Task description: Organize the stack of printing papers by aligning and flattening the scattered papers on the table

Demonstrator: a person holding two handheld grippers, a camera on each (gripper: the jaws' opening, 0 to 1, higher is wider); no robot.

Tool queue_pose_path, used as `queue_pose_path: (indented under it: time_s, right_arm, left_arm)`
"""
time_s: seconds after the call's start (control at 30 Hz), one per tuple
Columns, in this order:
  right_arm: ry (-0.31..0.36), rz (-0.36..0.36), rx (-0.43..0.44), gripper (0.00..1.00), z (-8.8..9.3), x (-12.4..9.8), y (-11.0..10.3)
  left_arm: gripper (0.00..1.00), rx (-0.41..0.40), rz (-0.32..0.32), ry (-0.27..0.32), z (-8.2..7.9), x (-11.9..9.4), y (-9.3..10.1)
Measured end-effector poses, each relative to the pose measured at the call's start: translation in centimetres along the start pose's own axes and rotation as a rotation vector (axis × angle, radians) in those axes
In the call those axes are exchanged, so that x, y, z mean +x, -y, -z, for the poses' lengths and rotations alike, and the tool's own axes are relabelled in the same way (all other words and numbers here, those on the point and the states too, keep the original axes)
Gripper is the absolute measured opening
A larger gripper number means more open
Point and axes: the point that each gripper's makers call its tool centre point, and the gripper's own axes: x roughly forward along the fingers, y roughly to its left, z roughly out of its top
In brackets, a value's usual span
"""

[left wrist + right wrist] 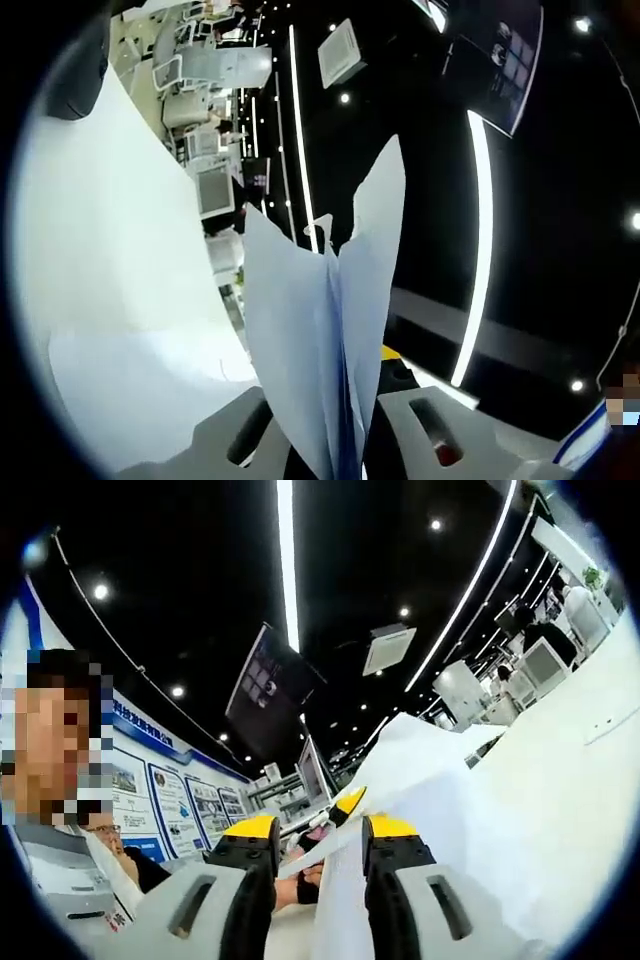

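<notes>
Papers (330, 350) stand upright, long axis running away from the left gripper (335, 440), fingers pinching them; right gripper (318, 855) fingers pinch the sheaf's edge above the white worktop (560, 780).

The papers (325, 330) hide the left tool's (335, 440) tips and run off the bottom edge.

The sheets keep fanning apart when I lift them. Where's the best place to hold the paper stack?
Probably by opposite edges, as now: the left gripper clamps one edge of the paper stack, and the right gripper grips another. Its loose sheets splay away from the jaws, so pinch low and square.
</notes>
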Motion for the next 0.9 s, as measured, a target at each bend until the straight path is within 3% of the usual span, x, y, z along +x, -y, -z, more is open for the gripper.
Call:
queue_pose_path:
  time_s: [0.77, 0.9]
  right_arm:
    - [0.031, 0.088, -0.062, 0.40, -1.7, -1.6, 1.7]
    - [0.064, 0.113, -0.072, 0.41, -2.6, -2.2, 2.2]
  left_arm:
    - [0.06, 0.002, -0.003, 0.000, 0.0, -0.1, -0.1]
    - [0.06, 0.001, -0.003, 0.000, 0.1, -0.2, 0.0]
